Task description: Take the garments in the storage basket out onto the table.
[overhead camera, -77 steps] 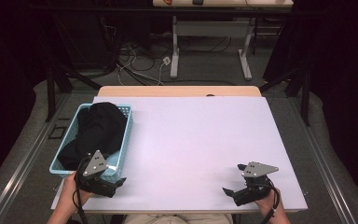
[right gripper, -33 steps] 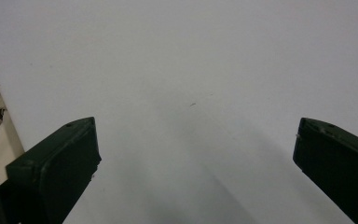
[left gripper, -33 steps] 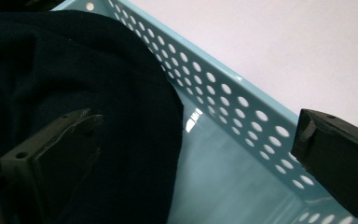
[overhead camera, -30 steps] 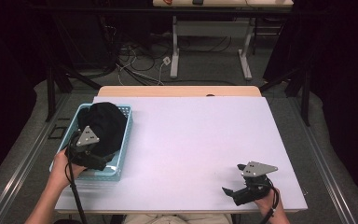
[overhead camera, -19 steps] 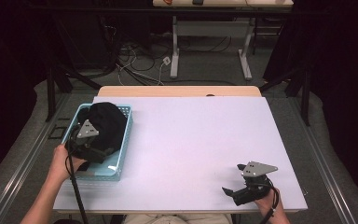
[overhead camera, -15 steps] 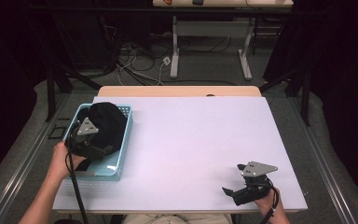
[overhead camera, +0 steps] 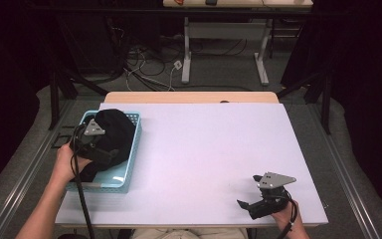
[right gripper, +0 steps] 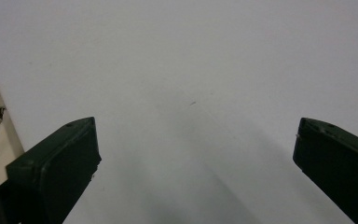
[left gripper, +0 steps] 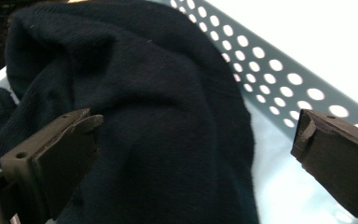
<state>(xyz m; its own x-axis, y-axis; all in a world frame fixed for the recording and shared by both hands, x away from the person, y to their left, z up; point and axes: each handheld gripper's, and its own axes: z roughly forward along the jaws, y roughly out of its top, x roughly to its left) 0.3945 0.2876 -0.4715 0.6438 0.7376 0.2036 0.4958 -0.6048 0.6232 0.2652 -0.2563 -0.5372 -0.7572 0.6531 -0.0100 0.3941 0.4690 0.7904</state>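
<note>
A black knitted garment (overhead camera: 110, 133) lies bunched in a light blue perforated basket (overhead camera: 124, 172) at the table's left side. My left gripper (overhead camera: 108, 153) is down in the basket, open, its jaws spread on either side of a fold of the garment (left gripper: 168, 121); the basket's holed wall (left gripper: 279, 88) runs past the right jaw. At the front right of the table my right gripper (overhead camera: 243, 205) rests low and open. In the right gripper view its jaws stand wide apart over the bare white tabletop (right gripper: 191, 102).
The white tabletop (overhead camera: 214, 149) stretches between basket and right gripper. A wooden strip (overhead camera: 189, 97) edges its far side. Beyond stand desk legs and floor cables (overhead camera: 154, 69). Dark curtains flank the table.
My left gripper moved from the table's front left edge forward and into the basket, onto the black garment. The right gripper stayed put.
</note>
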